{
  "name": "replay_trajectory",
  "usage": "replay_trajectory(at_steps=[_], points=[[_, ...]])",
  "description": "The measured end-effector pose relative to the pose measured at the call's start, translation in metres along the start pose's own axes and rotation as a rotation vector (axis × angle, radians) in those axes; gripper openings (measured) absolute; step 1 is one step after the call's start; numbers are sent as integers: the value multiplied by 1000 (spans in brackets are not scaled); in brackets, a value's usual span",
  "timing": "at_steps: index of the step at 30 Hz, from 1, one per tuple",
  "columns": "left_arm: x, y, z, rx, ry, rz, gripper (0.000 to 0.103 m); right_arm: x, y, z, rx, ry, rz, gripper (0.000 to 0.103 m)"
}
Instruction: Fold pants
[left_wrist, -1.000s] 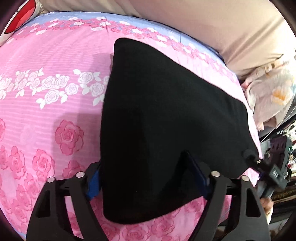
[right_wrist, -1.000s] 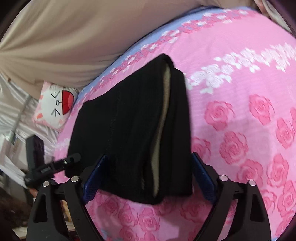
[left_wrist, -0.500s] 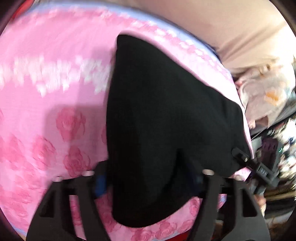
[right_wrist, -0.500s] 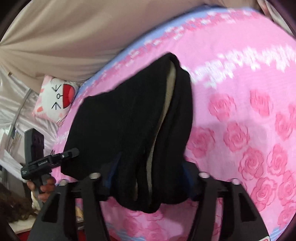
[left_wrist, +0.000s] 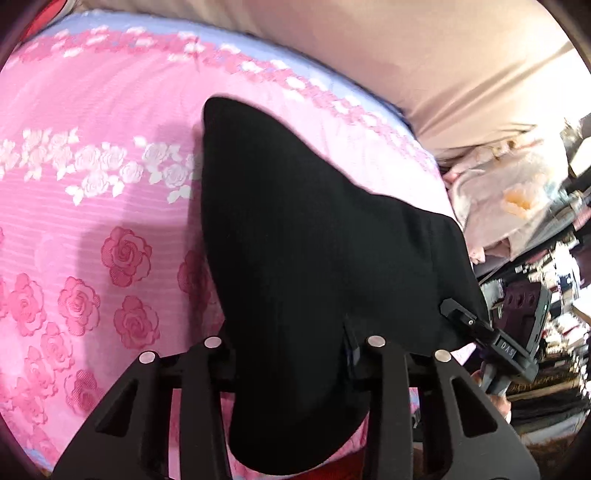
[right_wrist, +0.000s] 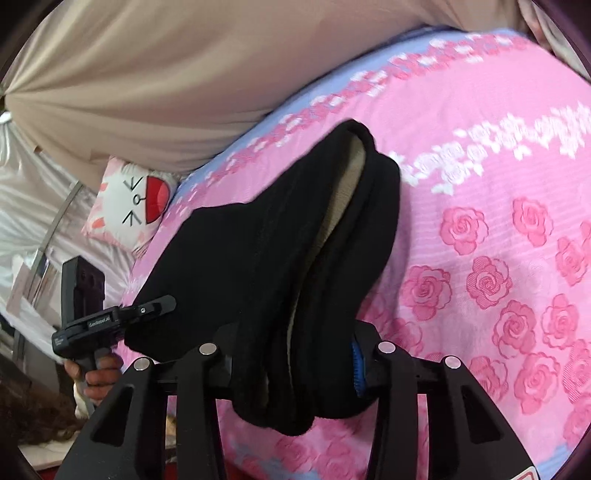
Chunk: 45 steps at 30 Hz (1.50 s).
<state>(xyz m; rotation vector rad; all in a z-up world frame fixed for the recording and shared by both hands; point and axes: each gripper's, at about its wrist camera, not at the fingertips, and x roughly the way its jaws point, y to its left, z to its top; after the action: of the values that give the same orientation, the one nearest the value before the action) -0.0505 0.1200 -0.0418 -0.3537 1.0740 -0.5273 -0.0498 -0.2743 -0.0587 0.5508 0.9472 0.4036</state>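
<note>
Pants (left_wrist: 317, 258), black and soft-knit with a beige lining showing between the layers, are pinched at their near edge by both grippers. Left gripper (left_wrist: 288, 354) is clamped on one corner, right gripper (right_wrist: 295, 365) on the thick folded stack. Beyond them the fabric drapes onto the bed (right_wrist: 498, 184), covered in a pink rose-print sheet, with a cat-face cushion (right_wrist: 129, 199) at its edge.

Open bedspread (left_wrist: 92, 206) is being left passable beside the pants (left_wrist: 314, 258); passage beyond is being blocked by the curtain (right_wrist: 166, 74) and pillow (right_wrist: 133, 203).
</note>
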Motion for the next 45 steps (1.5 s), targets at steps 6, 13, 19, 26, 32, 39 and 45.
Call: replay_trajectory(at_steps=[6,13,19,26,32,39,45], points=[[-23,-16,-14,84,-49,-6,34,-25,14,-5,-37,-19,24,41],[-43,-47,-10,194,-149,16,34,-50,29,-4,-77,-88,55,40],[-67,-70,6,273,-249,12,34,-74,47,10,-132,-185,75,40],[-87,-94,29,360,-367,25,35,-97,70,42,-224,-310,74,40],[-93,-107,51,403,-458,61,35,-103,83,70,-287,-377,64,40],[-79,-117,84,440,-519,159,35,-90,96,100,-310,-414,55,40],[-46,-117,122,434,-534,259,35,-66,97,134,-307,-435,27,40]])
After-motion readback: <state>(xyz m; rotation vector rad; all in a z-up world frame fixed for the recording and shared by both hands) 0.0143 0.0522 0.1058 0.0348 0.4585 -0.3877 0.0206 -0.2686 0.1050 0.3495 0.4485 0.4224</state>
